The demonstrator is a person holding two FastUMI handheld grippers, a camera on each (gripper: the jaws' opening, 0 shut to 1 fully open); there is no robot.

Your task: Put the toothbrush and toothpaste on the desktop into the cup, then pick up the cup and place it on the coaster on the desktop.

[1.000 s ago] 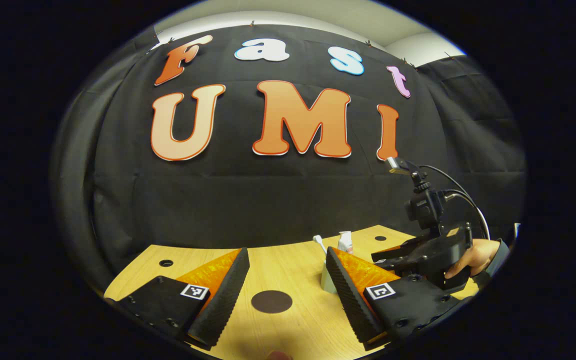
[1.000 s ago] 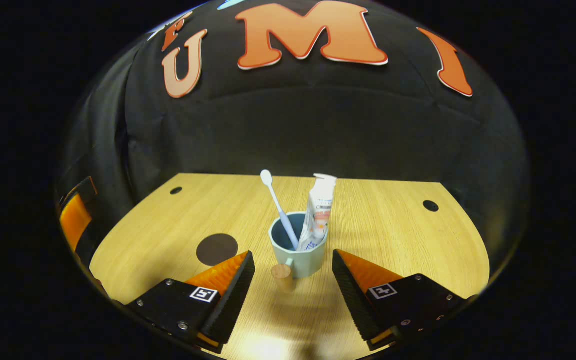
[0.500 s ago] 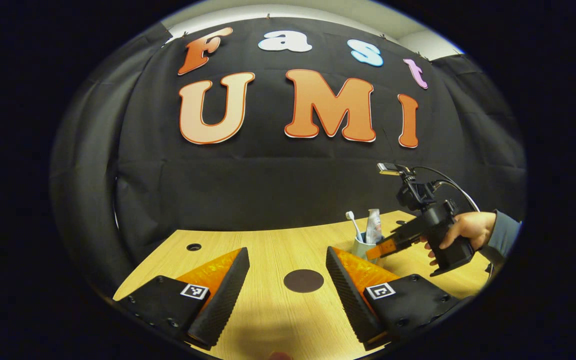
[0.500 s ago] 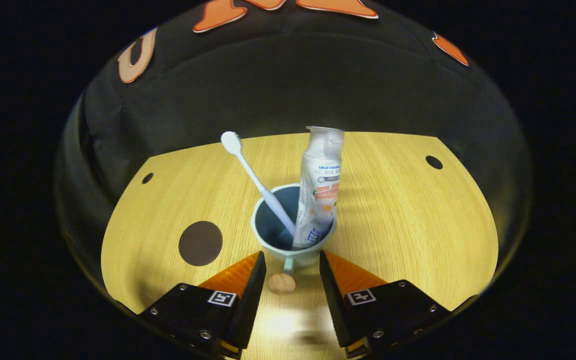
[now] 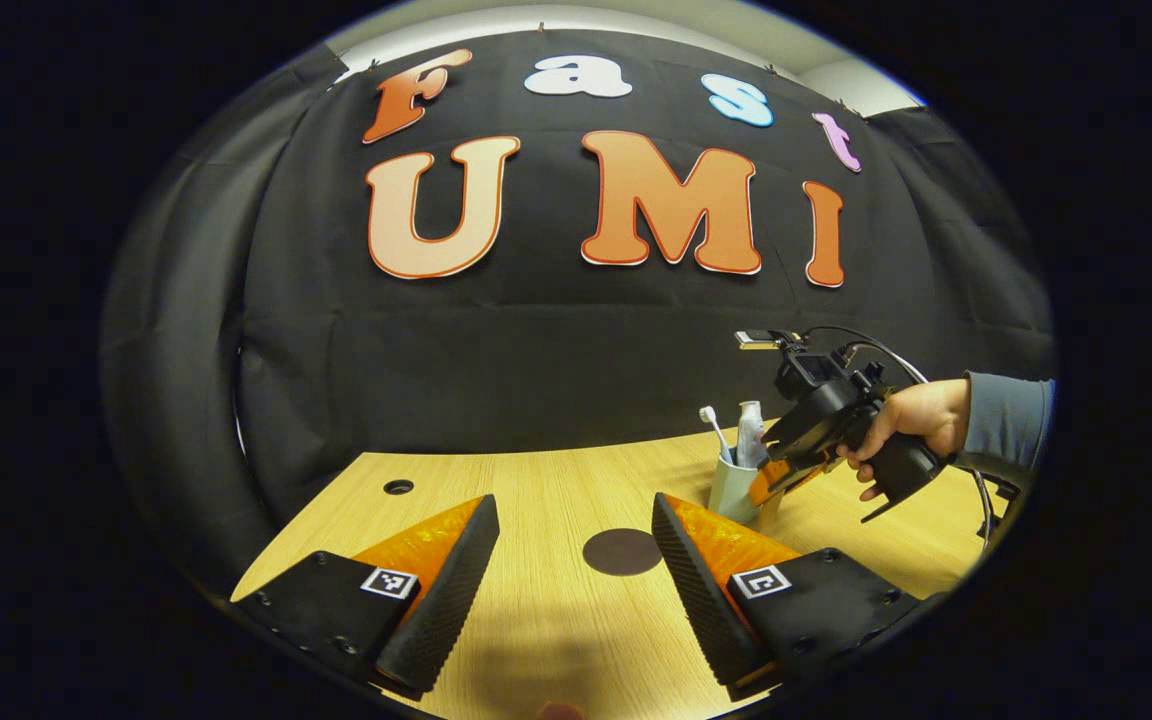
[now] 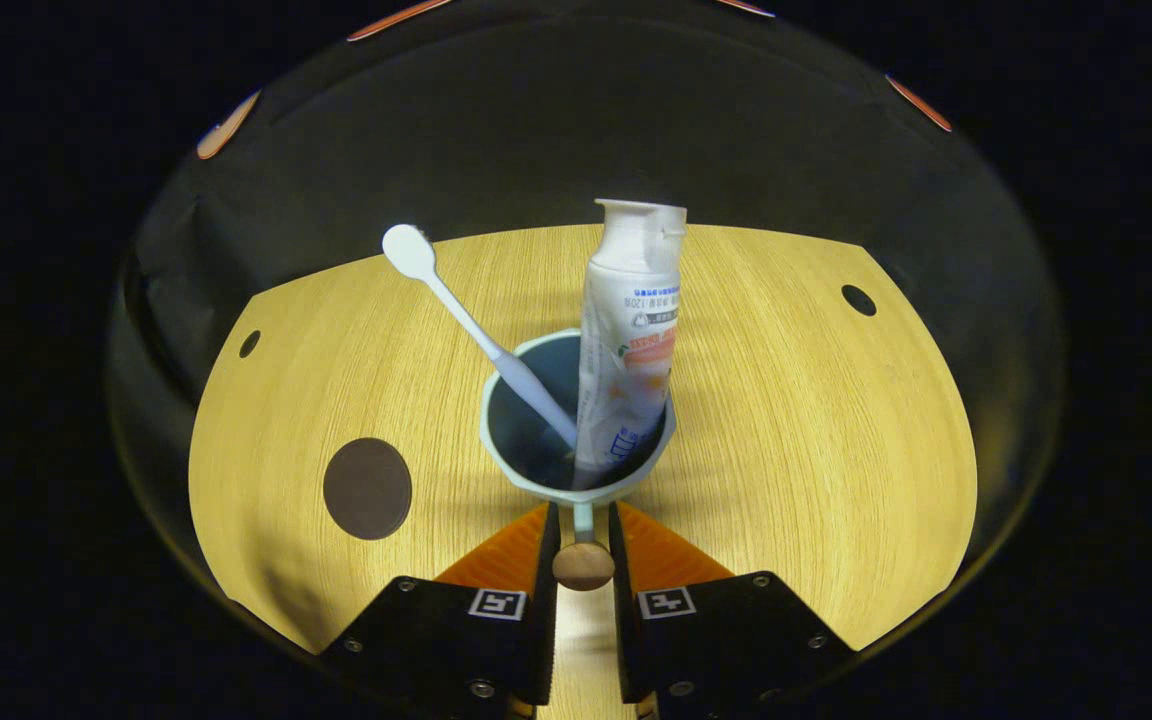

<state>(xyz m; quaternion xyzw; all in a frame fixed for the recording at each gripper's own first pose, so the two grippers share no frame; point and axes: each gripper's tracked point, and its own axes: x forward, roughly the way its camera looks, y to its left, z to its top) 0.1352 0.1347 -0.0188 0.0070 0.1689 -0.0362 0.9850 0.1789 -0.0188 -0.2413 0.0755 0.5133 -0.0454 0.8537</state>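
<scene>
Right gripper view: the pale blue cup (image 6: 576, 470) stands on the wooden desktop (image 6: 816, 420) with the white toothbrush (image 6: 476, 325) leaning left inside it and the toothpaste tube (image 6: 631, 340) standing nearly upright against its right rim. The cup's handle, tipped with a round wooden knob (image 6: 583, 565), points toward the camera and sits between the two fingers of the right gripper (image 6: 583, 545), which are drawn in close on either side of it; whether both press on it I cannot tell. The dark round coaster (image 6: 367, 488) lies bare on the desktop, well left of the cup.

In the left gripper view, the left gripper (image 5: 576, 560) hangs wide apart over the desktop, grasping nothing, the coaster beyond its fingers. Farther right, a hand (image 5: 911, 420) in a grey sleeve (image 5: 1006, 425) holds the right gripper at the cup.
</scene>
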